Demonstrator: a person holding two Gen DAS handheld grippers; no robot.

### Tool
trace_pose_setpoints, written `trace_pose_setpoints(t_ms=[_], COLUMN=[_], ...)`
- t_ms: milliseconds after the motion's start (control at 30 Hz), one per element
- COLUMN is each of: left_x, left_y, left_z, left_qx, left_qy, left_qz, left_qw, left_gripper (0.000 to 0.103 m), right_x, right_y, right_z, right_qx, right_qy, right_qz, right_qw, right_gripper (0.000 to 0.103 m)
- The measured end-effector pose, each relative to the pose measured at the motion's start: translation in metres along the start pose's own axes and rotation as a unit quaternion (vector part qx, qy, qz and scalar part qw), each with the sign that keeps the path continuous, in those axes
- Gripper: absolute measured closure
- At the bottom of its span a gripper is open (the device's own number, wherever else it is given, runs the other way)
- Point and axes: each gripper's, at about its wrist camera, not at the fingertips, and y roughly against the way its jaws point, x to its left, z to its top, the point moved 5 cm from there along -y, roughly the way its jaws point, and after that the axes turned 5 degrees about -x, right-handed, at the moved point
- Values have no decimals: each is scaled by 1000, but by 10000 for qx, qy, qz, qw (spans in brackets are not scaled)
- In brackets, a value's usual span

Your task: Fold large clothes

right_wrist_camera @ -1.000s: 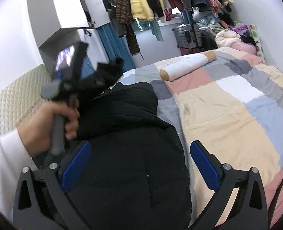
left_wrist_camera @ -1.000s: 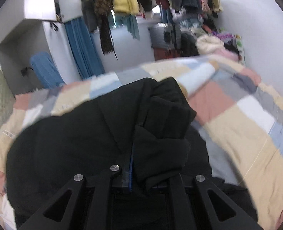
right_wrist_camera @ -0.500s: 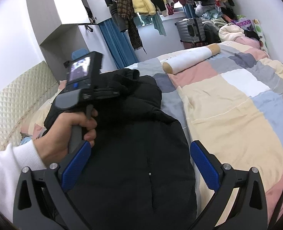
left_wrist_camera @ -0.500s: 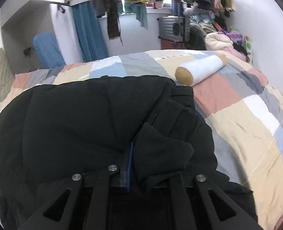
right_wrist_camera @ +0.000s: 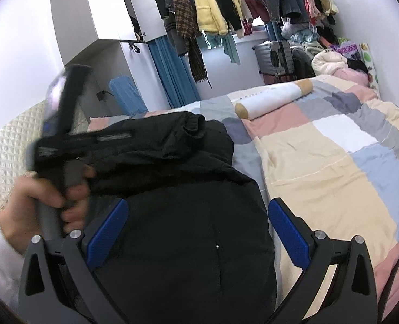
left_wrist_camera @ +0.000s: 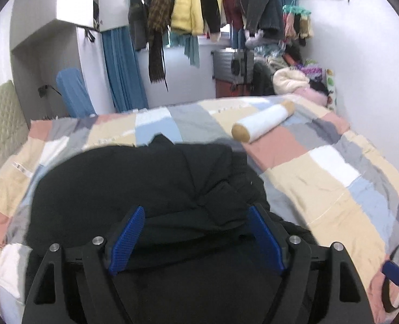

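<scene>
A large black padded jacket (left_wrist_camera: 150, 189) lies on the patchwork quilt (left_wrist_camera: 321, 178), with its upper part folded over. It also shows in the right wrist view (right_wrist_camera: 178, 216). My left gripper (left_wrist_camera: 196, 216) is open just above the folded part, with nothing between its blue pads (left_wrist_camera: 127, 236). In the right wrist view the left gripper's body (right_wrist_camera: 64, 140) is blurred, held in a hand over the jacket's left side. My right gripper (right_wrist_camera: 196, 210) is open and empty above the jacket's lower part.
A white bolster with tan ends (left_wrist_camera: 261, 121) lies on the bed beyond the jacket; it also shows in the right wrist view (right_wrist_camera: 275, 98). A quilted headboard (right_wrist_camera: 2, 162) is at the left. Hanging clothes (left_wrist_camera: 188, 5), a suitcase and piled items stand at the back.
My left gripper has opened and let go of the black jacket fold it held, which now rests on the jacket. The left gripper has drawn back. The right gripper stayed open.
</scene>
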Motion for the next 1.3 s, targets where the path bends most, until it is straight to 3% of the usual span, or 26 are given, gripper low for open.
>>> trace_pose_setpoints(t_ms=[333, 633, 967, 1300], left_x=[59, 114, 156, 196], left_y=[137, 209, 233, 208], left_z=[28, -13, -99, -176], left_qx=[-667, -804, -615, -70], left_qy=[372, 915, 907, 1082], left_qz=[168, 145, 670, 990], left_qw=[9969, 9924, 9917, 9892], left_gripper=[24, 24, 24, 24], right_x=[16, 34, 47, 58], right_y=[20, 38, 36, 24], right_z=[6, 9, -2, -14], right_qx=[-238, -448, -164, 388], right_qy=[238, 489, 500, 614], right_qz=[24, -52, 105, 131], right_qw=[9994, 9978, 9986, 9973], right_gripper=[0, 0, 0, 0])
